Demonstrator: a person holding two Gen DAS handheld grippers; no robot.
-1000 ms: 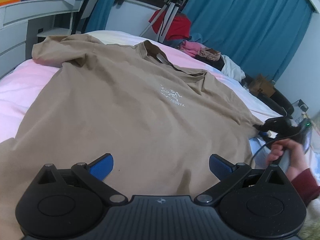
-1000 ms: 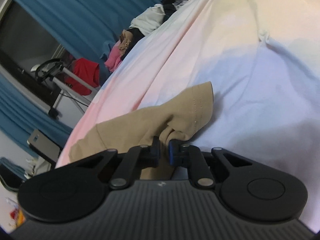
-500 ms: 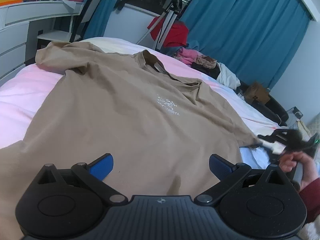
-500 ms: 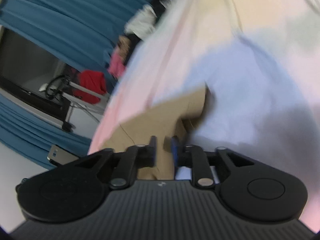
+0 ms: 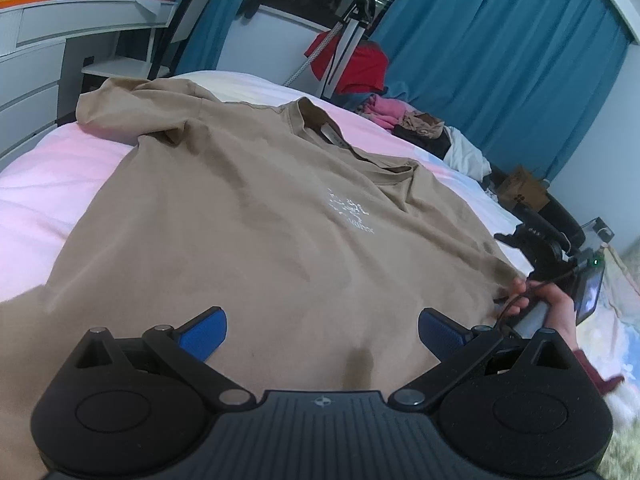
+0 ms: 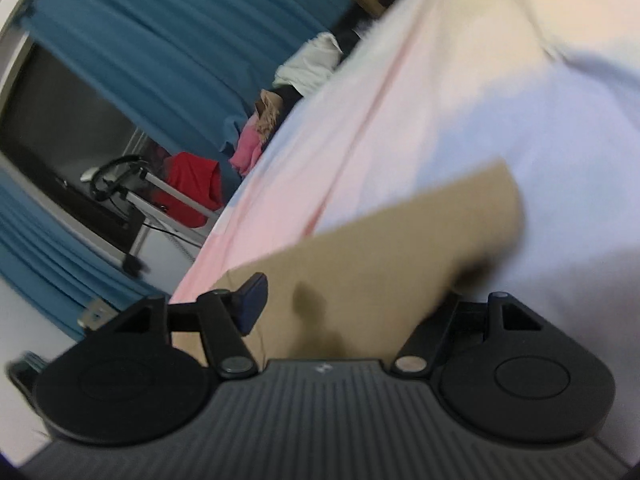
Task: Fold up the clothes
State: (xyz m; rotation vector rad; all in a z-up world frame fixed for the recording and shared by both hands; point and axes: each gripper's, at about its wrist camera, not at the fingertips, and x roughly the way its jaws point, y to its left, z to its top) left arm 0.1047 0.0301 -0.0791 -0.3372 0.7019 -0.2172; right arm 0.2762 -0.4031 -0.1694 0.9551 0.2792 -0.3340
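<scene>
A tan T-shirt (image 5: 256,216) with small white chest print lies spread face up on the bed, collar toward the far side. My left gripper (image 5: 320,330) is open and empty, hovering over the shirt's lower part. My right gripper (image 6: 352,300) is open over the shirt's right sleeve (image 6: 400,248), which lies flat on the sheet; its right finger is hidden under the fabric edge. The right gripper also shows in the left wrist view (image 5: 536,248), at the shirt's right edge, held in a hand.
The bed has a pastel pink, white and blue sheet (image 5: 52,184). A pile of clothes (image 5: 404,120) lies at the far side. A white dresser (image 5: 36,60), a chair, a tripod (image 5: 344,32) and blue curtains stand beyond. A cardboard box (image 5: 524,190) sits on the right.
My right gripper has opened and let go of the sleeve, which now lies flat. The left gripper has stayed open and pulled back slightly over the shirt.
</scene>
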